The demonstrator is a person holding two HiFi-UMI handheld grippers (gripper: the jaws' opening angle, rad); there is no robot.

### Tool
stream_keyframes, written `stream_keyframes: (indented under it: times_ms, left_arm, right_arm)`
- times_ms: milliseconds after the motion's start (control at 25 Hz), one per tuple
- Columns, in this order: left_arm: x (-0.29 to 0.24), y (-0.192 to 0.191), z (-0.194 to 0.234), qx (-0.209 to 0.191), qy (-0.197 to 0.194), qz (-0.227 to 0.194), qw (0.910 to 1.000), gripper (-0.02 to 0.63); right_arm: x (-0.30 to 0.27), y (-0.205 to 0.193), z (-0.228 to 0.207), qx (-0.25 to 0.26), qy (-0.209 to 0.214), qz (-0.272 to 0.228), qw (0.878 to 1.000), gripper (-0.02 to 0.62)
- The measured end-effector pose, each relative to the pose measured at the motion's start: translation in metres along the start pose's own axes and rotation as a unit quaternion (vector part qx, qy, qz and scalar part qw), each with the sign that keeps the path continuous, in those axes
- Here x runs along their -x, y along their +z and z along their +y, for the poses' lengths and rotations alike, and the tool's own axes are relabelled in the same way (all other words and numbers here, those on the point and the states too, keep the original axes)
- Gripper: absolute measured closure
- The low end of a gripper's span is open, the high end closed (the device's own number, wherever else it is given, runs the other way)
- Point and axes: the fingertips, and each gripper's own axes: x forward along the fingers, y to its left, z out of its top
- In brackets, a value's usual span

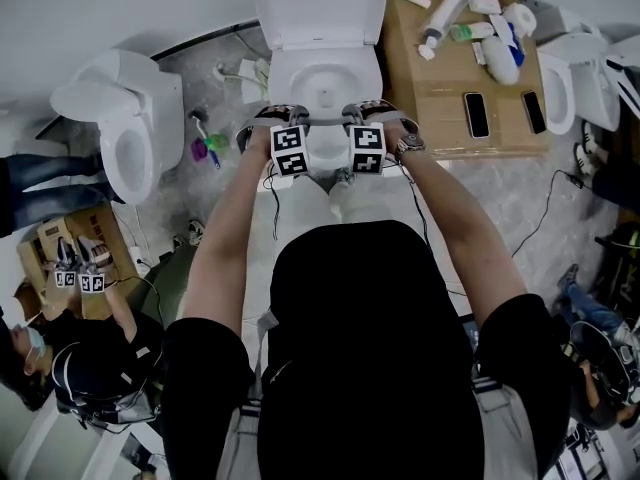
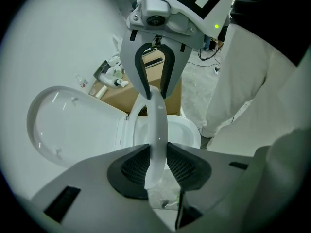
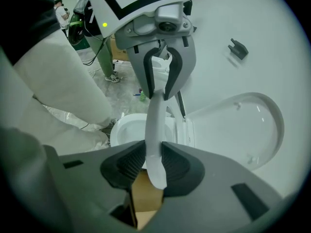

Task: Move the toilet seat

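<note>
A white toilet (image 1: 325, 83) stands straight ahead with its lid (image 1: 320, 3) up against the wall. The seat ring (image 1: 322, 120) is lifted off the bowl and shows edge-on as a thin white band (image 2: 158, 130) (image 3: 154, 130). My left gripper (image 1: 275, 120) (image 2: 156, 164) is shut on the ring's front edge, its dark pads pressing both faces. My right gripper (image 1: 365, 116) (image 3: 154, 166) is shut on the same edge just beside it. Each gripper view shows the other gripper (image 2: 154, 89) (image 3: 158, 93) clamped further along the ring. The open bowl (image 2: 182, 130) (image 3: 127, 127) lies below.
A second toilet (image 1: 125, 128) stands at the left and a third (image 1: 575, 78) at the far right. A cardboard box (image 1: 440, 88) right of the bowl carries bottles and two phones. Another person (image 1: 70, 358) crouches at the lower left. Cables trail over the floor.
</note>
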Motion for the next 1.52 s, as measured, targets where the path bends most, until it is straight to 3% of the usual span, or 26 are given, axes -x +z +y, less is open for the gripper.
stream_keyframes:
  times_ms: [880,1160,1520]
  left_arm:
    - [0.022,0.001,0.051,-0.024,-0.026,-0.003,0.9994,0.497]
    - [0.033,0.003,0.081,-0.020,-0.041,-0.019,0.9988,0.499]
    - [0.037,0.004,0.119,-0.024,-0.020,-0.027,0.9991,0.502]
  right_arm:
    - [0.019,0.001,-0.054,-0.019,0.015,-0.003,1.000,0.488]
    - [0.040,-0.002,-0.078,-0.019,0.043,0.010,0.999,0.491]
    - [0.038,-0.004,-0.119,-0.032,0.012,-0.009,0.999,0.495]
